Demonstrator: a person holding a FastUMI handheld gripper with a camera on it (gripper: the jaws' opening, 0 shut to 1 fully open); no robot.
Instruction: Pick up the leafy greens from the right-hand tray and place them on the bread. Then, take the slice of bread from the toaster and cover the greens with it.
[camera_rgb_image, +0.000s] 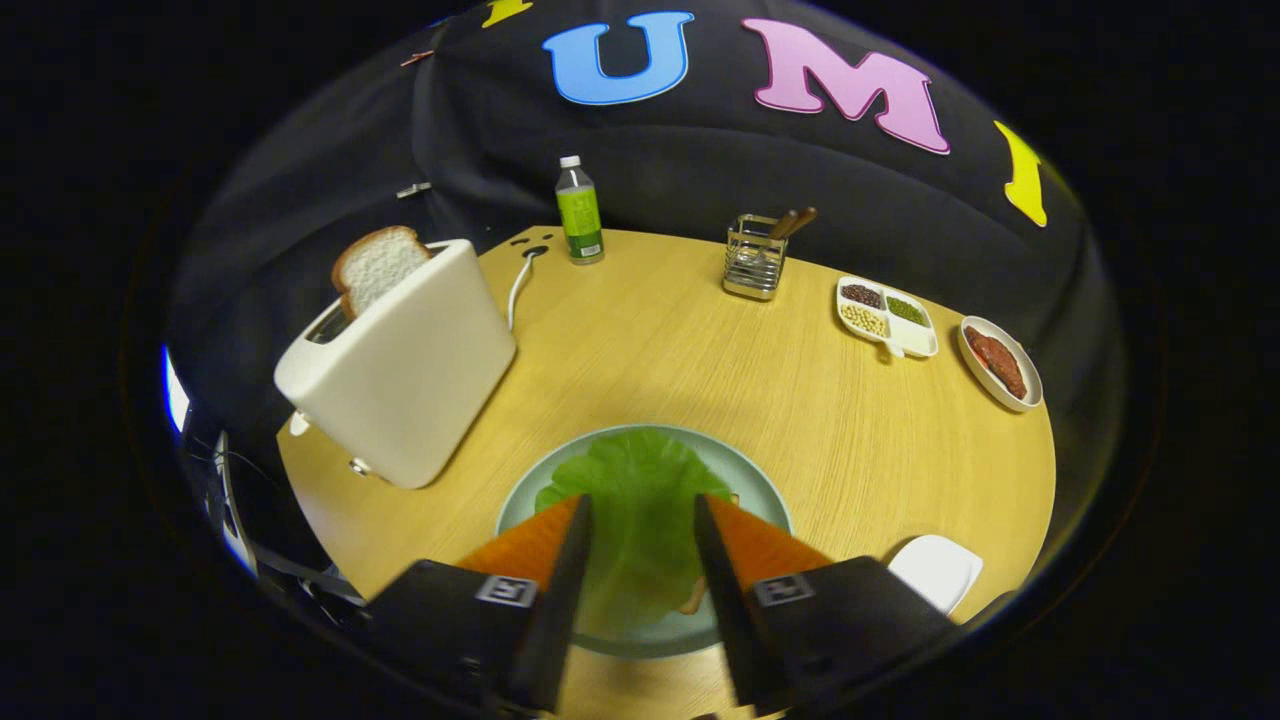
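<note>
Tongs (640, 525) spread wide, holding nothing, above leafy greens (640, 500) already lying over the bread on the plate (520, 500). Slice of bread (378, 265) upright in the toaster (400, 370) on the bench (750, 380): likely light, soft, crumbly. Best pinched gently across the exposed top crust.

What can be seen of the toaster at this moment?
The toaster is a white, smooth-sided box with rounded corners, seemingly plastic, standing upright on the wooden table beyond and to the left of the open gripper. A slice of bread stands up out of its top slot. Small knobs or levers show low on its near end. A white cord runs from behind it toward the table's far edge. It stands beside the green plate; whether they touch is unclear.
</note>
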